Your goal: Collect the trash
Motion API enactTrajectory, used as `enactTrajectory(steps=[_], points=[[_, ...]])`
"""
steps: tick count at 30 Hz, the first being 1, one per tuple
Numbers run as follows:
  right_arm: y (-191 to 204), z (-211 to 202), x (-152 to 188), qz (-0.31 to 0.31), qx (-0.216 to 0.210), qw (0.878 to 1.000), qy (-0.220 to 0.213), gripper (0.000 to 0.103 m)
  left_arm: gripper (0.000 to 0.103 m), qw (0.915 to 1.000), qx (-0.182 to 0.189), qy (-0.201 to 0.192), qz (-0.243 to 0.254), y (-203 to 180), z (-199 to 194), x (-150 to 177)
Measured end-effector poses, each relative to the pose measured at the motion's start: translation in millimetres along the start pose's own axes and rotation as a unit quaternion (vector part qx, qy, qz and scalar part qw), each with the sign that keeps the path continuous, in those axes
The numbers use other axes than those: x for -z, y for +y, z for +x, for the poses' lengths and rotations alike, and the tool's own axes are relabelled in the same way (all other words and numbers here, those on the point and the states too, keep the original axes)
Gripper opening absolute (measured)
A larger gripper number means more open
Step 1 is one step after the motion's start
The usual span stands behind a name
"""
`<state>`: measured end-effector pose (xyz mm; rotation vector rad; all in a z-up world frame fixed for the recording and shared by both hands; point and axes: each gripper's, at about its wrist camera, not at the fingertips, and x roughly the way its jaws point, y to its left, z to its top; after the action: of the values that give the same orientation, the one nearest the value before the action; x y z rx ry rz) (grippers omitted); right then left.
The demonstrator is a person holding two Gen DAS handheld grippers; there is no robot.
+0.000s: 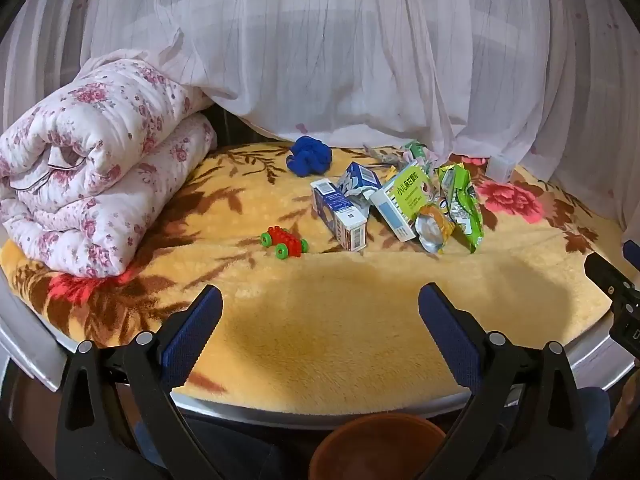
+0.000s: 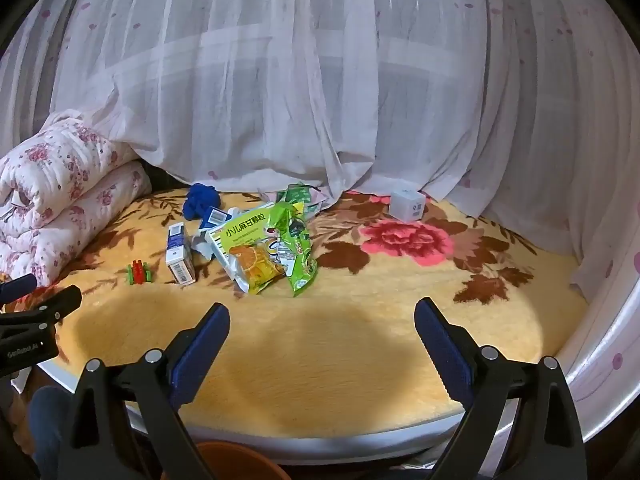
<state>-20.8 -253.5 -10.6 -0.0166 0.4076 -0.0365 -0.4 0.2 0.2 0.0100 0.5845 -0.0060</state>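
A heap of trash lies on the yellow flowered blanket [image 1: 320, 320]: a blue and white carton [image 1: 338, 214], a crushed blue carton [image 1: 360, 180], a green and white box [image 1: 400, 204], an orange snack wrapper [image 1: 434, 228] and a green wrapper [image 1: 460, 204]. In the right wrist view the same show: carton [image 2: 180, 252], box [image 2: 236, 236], orange wrapper [image 2: 258, 268], green wrapper [image 2: 298, 248]. My left gripper [image 1: 320, 304] is open and empty, short of the heap. My right gripper [image 2: 322, 320] is open and empty, in front of the heap. A brown bin [image 1: 376, 448] stands below the bed edge.
A red and green toy car [image 1: 284, 242] lies left of the heap. A blue cloth ball [image 1: 310, 156] lies behind it. A folded floral quilt [image 1: 92, 160] fills the left. A small white box [image 2: 406, 204] sits at the back right. A sheer curtain [image 2: 320, 80] hangs behind.
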Motion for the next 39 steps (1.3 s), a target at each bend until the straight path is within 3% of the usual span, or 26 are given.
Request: enactTrajectory(steps=[39], points=[[4,-9,-3,-0.004,-0.006,1.0,-0.01,0.092,0.096,1.0,0.0,-0.003,-0.001,-2,-6,-1]])
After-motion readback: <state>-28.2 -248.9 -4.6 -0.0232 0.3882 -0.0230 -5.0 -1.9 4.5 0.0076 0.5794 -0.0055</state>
